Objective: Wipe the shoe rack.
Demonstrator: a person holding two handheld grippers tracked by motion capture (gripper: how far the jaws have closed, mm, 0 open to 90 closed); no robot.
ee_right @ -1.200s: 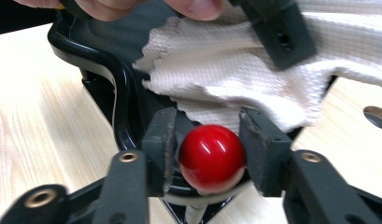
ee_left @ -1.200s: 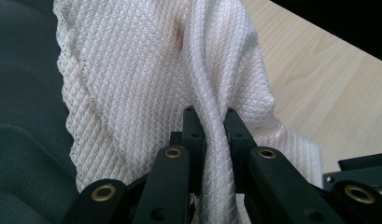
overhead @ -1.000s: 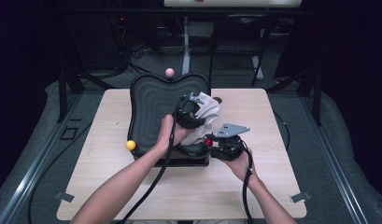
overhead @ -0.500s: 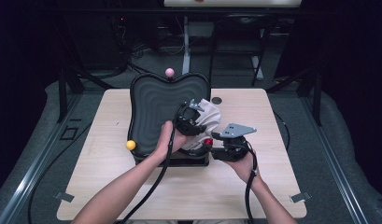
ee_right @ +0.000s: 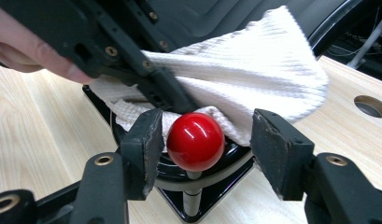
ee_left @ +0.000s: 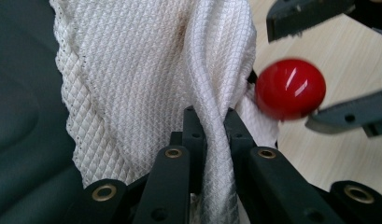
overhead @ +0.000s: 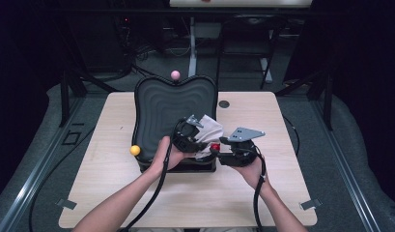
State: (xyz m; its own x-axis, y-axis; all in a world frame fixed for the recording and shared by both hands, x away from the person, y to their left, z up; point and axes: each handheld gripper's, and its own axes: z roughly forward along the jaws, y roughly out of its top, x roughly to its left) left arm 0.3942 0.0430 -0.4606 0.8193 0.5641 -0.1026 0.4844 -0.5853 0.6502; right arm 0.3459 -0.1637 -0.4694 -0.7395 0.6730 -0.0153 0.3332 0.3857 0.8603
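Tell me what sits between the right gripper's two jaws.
The red ball on its post, in the right gripper view; the jaws of the right gripper stand apart from it on both sides.

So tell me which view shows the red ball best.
The right gripper view: the red ball sits sharp on its stem, apart from both pads. The left gripper view blurs it; the high view shows a speck.

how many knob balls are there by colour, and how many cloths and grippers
pink ball: 1
yellow ball: 1
red ball: 1
white cloth: 1
grippers, left gripper and right gripper: 2
total: 6
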